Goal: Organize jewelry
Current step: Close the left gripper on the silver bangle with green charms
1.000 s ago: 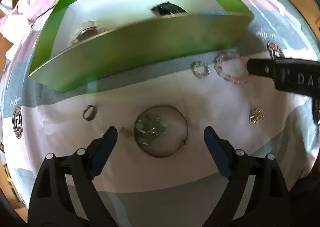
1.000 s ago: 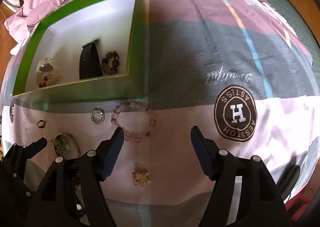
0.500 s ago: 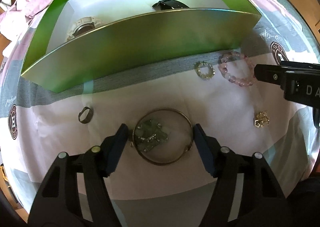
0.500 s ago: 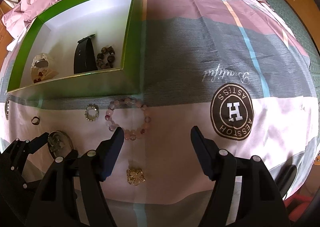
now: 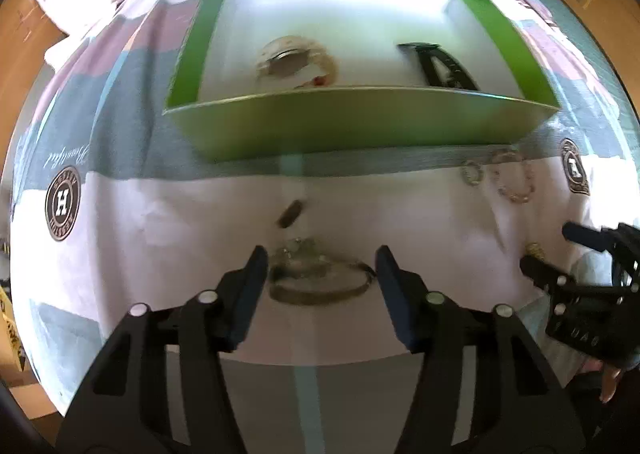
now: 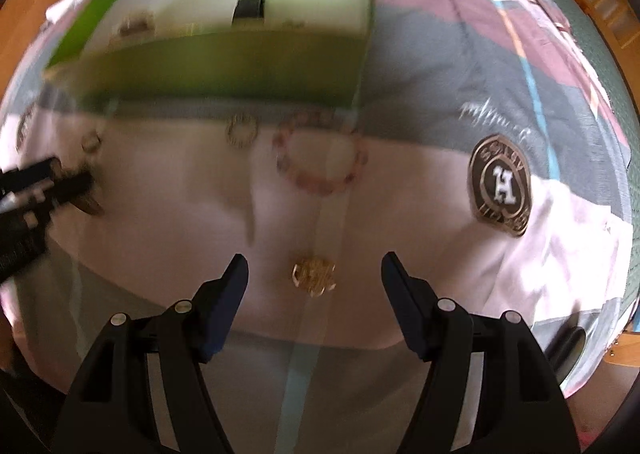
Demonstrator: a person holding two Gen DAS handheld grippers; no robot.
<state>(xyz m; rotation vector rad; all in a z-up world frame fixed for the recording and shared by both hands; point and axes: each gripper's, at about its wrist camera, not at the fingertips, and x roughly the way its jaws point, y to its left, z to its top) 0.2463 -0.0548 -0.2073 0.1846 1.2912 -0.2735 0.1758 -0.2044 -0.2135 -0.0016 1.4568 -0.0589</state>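
The left gripper had its jaws closing around a thin metal bangle with a small cluster of charms inside its hoop. The bangle lay between the fingers on the bedsheet; blur prevented confirming pad contact. The right gripper had its jaws closing as well, with a small gold ornament lying between them, clear of both pads.

Just beyond the bangle lay a dark ring. Further out, near the box wall, lay a small sparkly ring and, beside it, a pink beaded bracelet. The green box, white inside, stood behind all of these. It contained a pale round piece and a black strap. Its near wall hid part of both.

The sheet carried round brown badges with a white letter "H"; the ring lettering was not legible. Script embroidery appeared upside down near the badges. The right gripper's body, seen from the left wrist view, bore partial upside-down lettering.
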